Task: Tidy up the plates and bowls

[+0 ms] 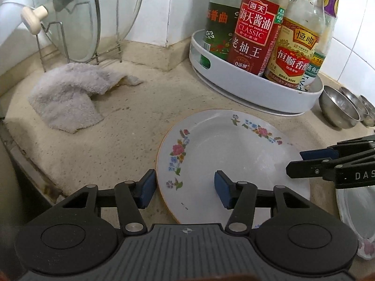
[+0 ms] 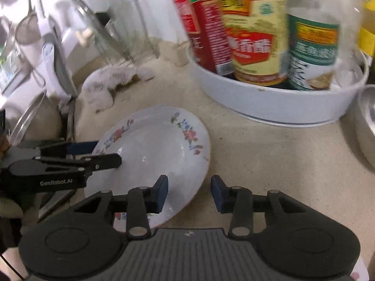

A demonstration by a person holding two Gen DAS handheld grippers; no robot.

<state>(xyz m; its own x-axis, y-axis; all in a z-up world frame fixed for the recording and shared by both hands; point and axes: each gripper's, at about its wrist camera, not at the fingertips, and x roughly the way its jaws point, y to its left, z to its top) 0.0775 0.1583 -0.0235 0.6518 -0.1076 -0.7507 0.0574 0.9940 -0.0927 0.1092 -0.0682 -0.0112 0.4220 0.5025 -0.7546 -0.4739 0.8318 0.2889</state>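
Two grippers, left gripper [image 1: 184, 190] and right gripper [image 2: 189, 193], straddle opposite rims of the white floral-rimmed ceramic plate [image 1: 230, 161] on the counter [image 1: 112, 145], jaws apart, apparently readying a shared lift.

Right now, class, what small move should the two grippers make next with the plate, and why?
Probably close both on the plate: the left gripper and right gripper each straddle its rim on opposite sides, with pads apparently not yet pressing, so it cannot be lifted yet.

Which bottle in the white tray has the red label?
The soy sauce bottle, second from left in the tray; its neighbours carry green and yellow labels.
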